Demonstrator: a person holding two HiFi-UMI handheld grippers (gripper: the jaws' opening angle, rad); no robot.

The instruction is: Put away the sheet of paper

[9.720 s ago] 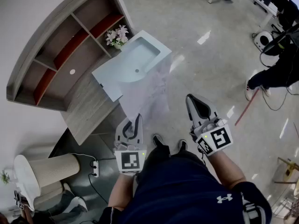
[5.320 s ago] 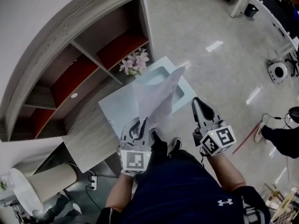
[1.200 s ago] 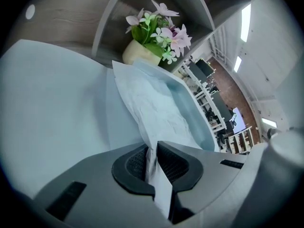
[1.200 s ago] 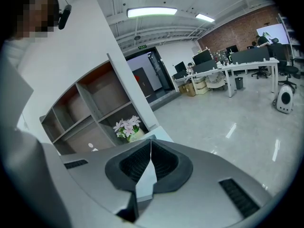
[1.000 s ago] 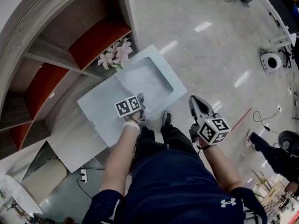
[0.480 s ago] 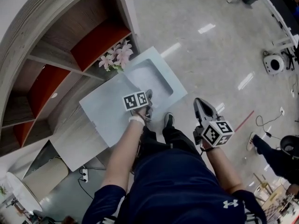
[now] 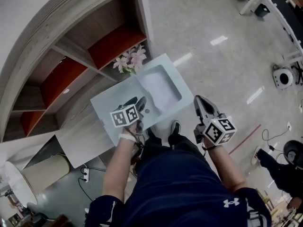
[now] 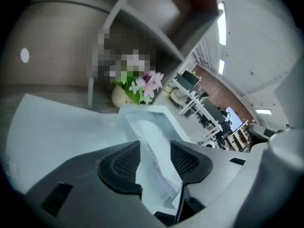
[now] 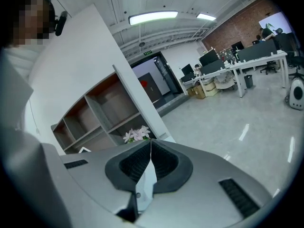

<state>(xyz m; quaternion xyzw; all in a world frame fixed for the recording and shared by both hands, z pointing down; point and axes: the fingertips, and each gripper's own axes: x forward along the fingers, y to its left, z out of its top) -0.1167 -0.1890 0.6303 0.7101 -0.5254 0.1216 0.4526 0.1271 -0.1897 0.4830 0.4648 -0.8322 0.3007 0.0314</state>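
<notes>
You can read no words or numbers; only a white brand logo (image 7: 230,202) marks your dark garment (image 7: 180,188).

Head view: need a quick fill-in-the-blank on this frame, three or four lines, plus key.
1. The tray on the counter is light ___.
2. The sheet in the tray's recess is made of ___.
3. The pot beside the tray holds pink ___.
4. The right tool, jaws together and empty, hangs over the ___, not the tray.
Missing words: blue; paper; flowers; floor.
</notes>
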